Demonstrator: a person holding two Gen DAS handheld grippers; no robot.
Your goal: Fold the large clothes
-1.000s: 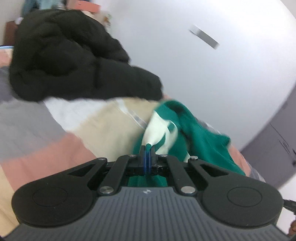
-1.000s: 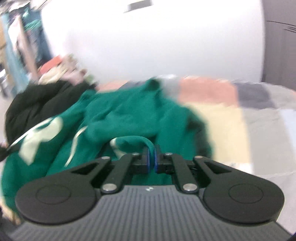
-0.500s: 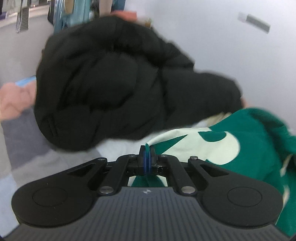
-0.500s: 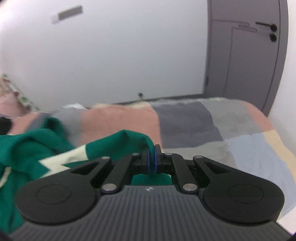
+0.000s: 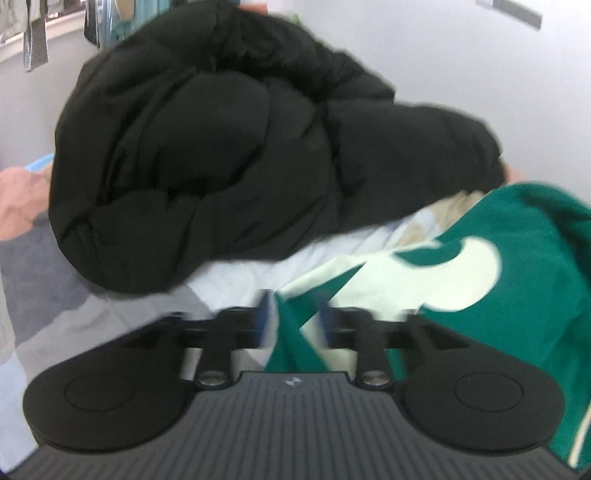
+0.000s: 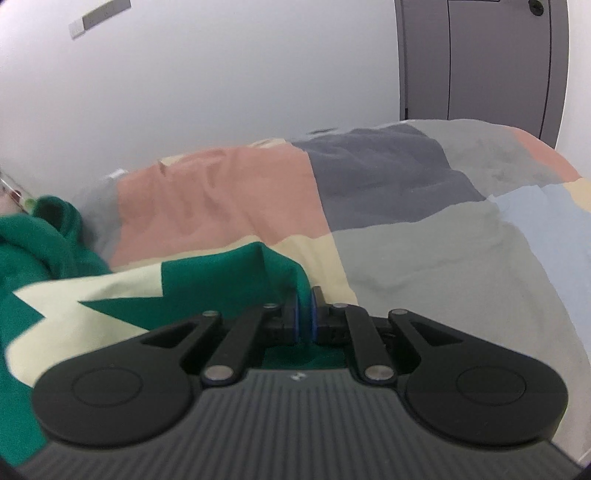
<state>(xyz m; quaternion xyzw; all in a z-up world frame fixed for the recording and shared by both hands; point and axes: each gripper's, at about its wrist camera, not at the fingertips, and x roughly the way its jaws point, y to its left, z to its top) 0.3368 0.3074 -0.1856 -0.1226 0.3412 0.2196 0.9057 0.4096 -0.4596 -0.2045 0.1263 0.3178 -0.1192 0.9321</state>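
Observation:
A green garment with cream lettering point(image 5: 498, 266) lies on the patchwork bed cover point(image 6: 424, 236). My left gripper point(image 5: 293, 314) is open, its fingers apart and blurred, with the garment's edge lying loose between them. My right gripper point(image 6: 303, 314) is shut on a fold of the same green garment point(image 6: 207, 280), which stretches away to the left across the bed.
A bulky black puffer jacket point(image 5: 221, 147) is piled just beyond the left gripper. Hanging clothes point(image 5: 35, 33) show at the far left. A white wall point(image 6: 221, 74) and a grey door point(image 6: 480, 59) stand behind the bed.
My left gripper has opened and let go of the garment's edge. My right gripper still holds its fold and has pulled the garment out flatter across the bed.

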